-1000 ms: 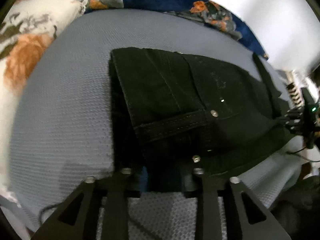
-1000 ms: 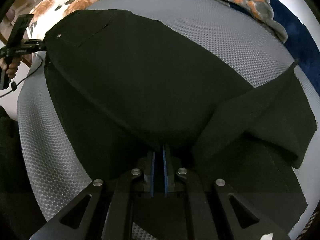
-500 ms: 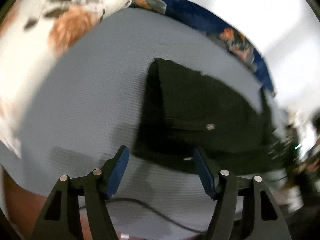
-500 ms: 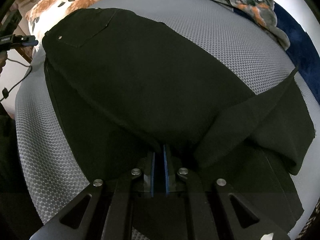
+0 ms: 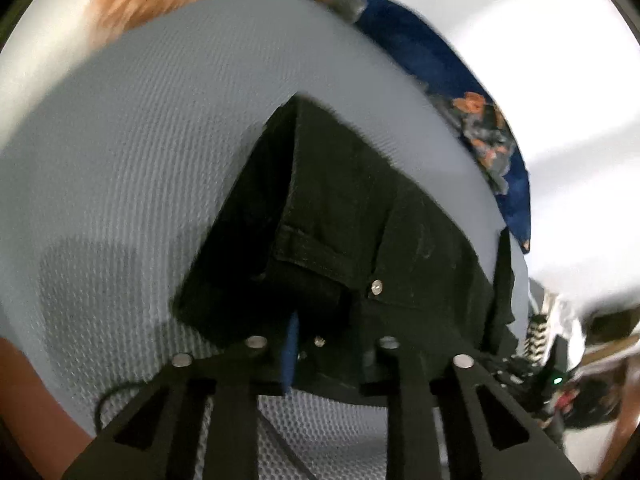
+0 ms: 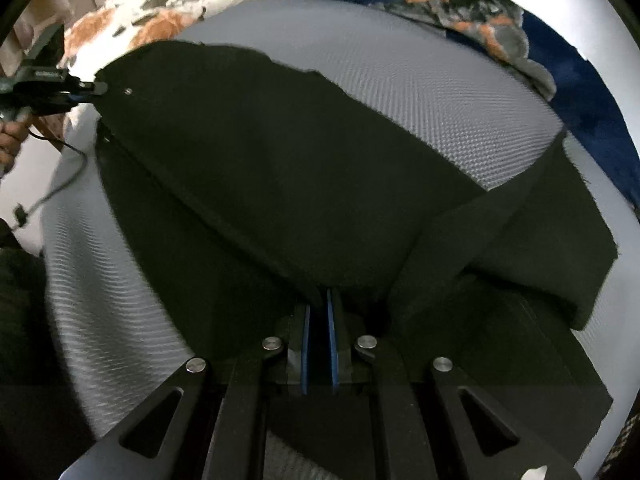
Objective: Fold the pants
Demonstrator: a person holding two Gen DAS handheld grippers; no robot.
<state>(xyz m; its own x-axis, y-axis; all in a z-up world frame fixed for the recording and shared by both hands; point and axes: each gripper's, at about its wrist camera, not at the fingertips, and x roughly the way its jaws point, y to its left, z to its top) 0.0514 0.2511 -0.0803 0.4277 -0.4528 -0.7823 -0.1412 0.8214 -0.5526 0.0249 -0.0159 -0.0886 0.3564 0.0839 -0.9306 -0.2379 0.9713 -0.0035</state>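
Pants point(image 6: 304, 184), black denim, lay on grey mesh-textured mattress point(image 6: 420, 80), long axis running from waistband at the mattress's far-left corner as seen from the right wrist, down toward the leg hems at its near-right side. One leg end point(image 6: 540, 248) sat doubled back over itself near the mattress's right edge, its hem slanting up toward a blue floral blanket point(image 6: 560, 64) beyond the mattress. White floral pillow point(image 6: 160, 16) lay past the mattress's far-left corner.

Left gripper point(image 5: 320, 344): drawn in on the waistband corner beside a pocket rivet point(image 5: 376, 288), blue pad edge showing against cloth that appeared lifted and tented above the mattress; the view was blurred, but the right wrist view showed the same gripper point(image 6: 86, 88) biting the waistband edge.

Right gripper point(image 6: 318, 300): blue pads pressed nearly together, pinching the side seam fold at roughly mid-length of the pants, at the mattress's near edge.

Governing relation: both pinch points lay on the near long edge of the garment, spaced along its axis; cloth extended away from both claws toward the mattress's far side. Judged step: carrying that edge across to halve the pants lengthwise. Left claw nearer the waist, right nearer the hems; the doubled leg end risked trapping a crease
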